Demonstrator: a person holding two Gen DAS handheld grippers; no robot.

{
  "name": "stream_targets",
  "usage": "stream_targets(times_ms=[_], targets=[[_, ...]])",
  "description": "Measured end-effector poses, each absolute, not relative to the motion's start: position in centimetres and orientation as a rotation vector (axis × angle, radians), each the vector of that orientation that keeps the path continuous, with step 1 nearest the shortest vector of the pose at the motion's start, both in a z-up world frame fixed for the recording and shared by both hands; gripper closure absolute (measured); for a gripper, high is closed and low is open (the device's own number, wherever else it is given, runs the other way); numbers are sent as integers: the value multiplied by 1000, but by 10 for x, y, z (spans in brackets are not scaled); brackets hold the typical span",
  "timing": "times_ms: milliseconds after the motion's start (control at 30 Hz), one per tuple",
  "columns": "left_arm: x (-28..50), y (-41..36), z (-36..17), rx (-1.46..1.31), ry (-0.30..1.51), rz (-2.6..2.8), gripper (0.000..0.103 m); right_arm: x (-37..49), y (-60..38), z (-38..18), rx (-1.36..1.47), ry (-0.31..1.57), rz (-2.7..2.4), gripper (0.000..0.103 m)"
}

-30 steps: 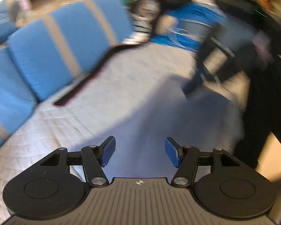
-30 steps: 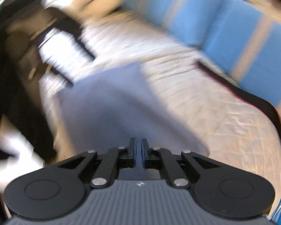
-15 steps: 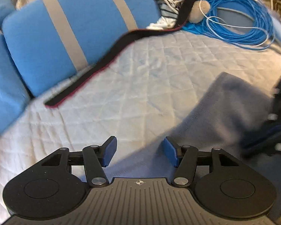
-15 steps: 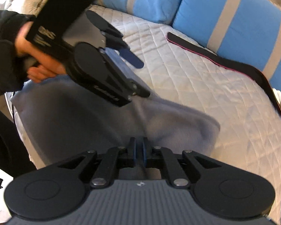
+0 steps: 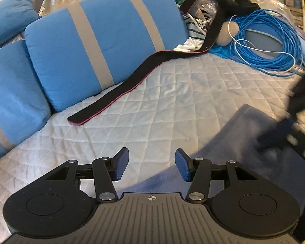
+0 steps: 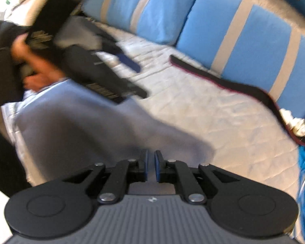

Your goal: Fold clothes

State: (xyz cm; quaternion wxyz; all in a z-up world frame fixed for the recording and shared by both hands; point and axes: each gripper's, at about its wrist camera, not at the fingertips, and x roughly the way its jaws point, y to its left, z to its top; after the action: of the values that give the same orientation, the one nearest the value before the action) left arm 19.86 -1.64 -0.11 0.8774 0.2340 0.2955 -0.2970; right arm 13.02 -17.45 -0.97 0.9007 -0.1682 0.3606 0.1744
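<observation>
1. My left wrist camera looked forward and downward over its own left gripper (image 5: 151,167), close above the quilted bed (image 5: 172,105), facing the blue cushions (image 5: 103,46).
2. My right wrist camera sat equally low behind the right gripper (image 6: 151,167), angled leftward.
3. Both views shared the grey garment (image 6: 87,128), the black strap (image 5: 132,85) and the cushions.

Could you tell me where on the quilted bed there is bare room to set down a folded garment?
The widest bare stretch of quilt lies between the black strap along the blue cushions and the grey cloth at the near edge. It is crowded at the far corner, where the blue cable coil and piled clothes sit.
</observation>
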Motion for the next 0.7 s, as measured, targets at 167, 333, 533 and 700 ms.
stream_targets(times_ms=[167, 333, 533, 700], targets=[[174, 9, -3, 517, 653, -623, 54, 164, -173, -24, -355, 768, 419, 77], [169, 32, -17, 558, 701, -535, 53, 189, -173, -34, -377, 788, 346, 81], [178, 45, -24, 535, 737, -480, 51, 173, -186, -9, -289, 789, 379, 76], [186, 50, -27, 506, 789, -447, 45, 142, -174, -17, -443, 909, 409, 79]])
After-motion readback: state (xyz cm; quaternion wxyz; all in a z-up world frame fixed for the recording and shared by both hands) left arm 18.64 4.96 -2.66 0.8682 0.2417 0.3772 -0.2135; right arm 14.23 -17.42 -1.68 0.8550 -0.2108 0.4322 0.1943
